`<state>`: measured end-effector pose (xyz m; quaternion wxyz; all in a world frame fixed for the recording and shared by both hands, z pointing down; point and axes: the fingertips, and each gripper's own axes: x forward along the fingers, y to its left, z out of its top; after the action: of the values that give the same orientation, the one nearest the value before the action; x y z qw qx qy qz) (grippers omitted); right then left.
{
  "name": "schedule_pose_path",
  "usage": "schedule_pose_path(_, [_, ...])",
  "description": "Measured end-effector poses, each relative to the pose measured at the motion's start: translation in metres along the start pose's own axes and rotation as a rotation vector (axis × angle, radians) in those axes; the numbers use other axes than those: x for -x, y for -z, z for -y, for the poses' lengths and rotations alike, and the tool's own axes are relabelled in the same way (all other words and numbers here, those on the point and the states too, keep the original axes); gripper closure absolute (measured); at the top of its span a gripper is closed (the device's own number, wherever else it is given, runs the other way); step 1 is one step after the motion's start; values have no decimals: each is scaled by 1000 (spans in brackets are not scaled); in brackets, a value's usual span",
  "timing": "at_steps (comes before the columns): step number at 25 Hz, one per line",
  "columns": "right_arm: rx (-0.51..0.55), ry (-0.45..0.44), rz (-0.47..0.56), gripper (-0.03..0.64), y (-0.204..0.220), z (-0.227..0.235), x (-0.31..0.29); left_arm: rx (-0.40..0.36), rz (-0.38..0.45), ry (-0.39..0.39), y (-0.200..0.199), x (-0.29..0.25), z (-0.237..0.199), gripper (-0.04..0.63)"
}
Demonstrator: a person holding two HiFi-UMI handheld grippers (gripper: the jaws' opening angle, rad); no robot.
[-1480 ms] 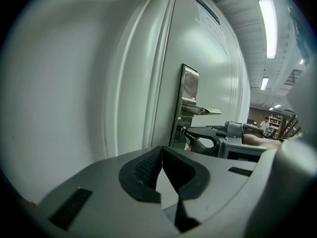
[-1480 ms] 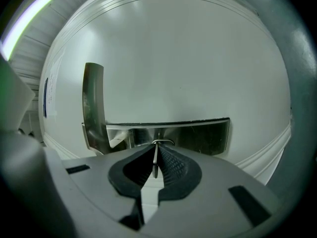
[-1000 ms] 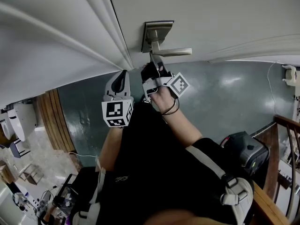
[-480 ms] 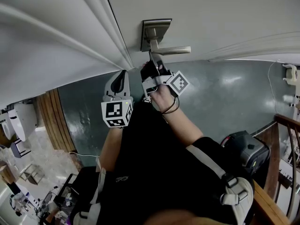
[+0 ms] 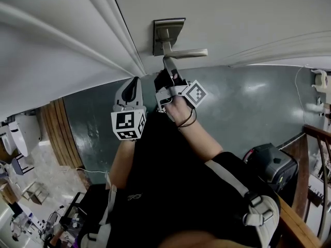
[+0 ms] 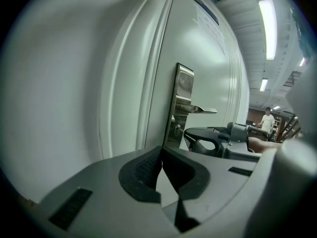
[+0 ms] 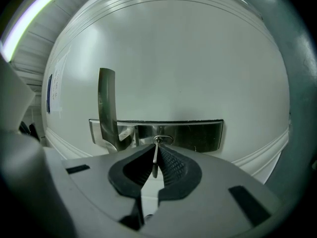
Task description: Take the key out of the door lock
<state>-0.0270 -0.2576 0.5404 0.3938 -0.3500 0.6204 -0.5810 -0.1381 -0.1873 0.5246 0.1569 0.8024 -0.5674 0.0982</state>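
Note:
The brushed-metal lock plate [image 5: 168, 32] with its lever handle [image 5: 187, 52] sits on the white door [image 5: 248, 14]. My right gripper [image 5: 167, 65] points at the plate just below the lever. In the right gripper view its jaws [image 7: 155, 151] are shut on the thin metal key [image 7: 155, 158], edge-on between the pads, its far end at the keyhole [image 7: 162, 140]. My left gripper [image 5: 134, 82] hangs back to the left, off the door. Its jaws [image 6: 161, 151] are shut with nothing between them, and past them I see the lock plate [image 6: 184, 90] and the right gripper [image 6: 218, 139].
The door frame moulding [image 5: 121, 45] runs left of the lock. Below lies a grey floor [image 5: 248, 107] with a black case [image 5: 270, 165] and a wooden railing [image 5: 313, 138] at the right. A person [image 6: 268, 121] stands far off down the hall.
Almost nothing: the head view has shifted slightly, so the lock plate sits a little higher and further left. Both grippers keep their places and stay shut.

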Motion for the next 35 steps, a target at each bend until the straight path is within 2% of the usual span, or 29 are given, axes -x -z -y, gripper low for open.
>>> schedule_pose_path(10, [16,13,-7,588,-1,0,16,-4,-8,3,2,8,12,572])
schedule_pose_path(23, [177,44,-59,588,8,-9,50,-9,-10,26,3,29,25,572])
schedule_pose_path(35, [209,48,6,588,40,-30,108,-13,-10,105,14,77,34,572])
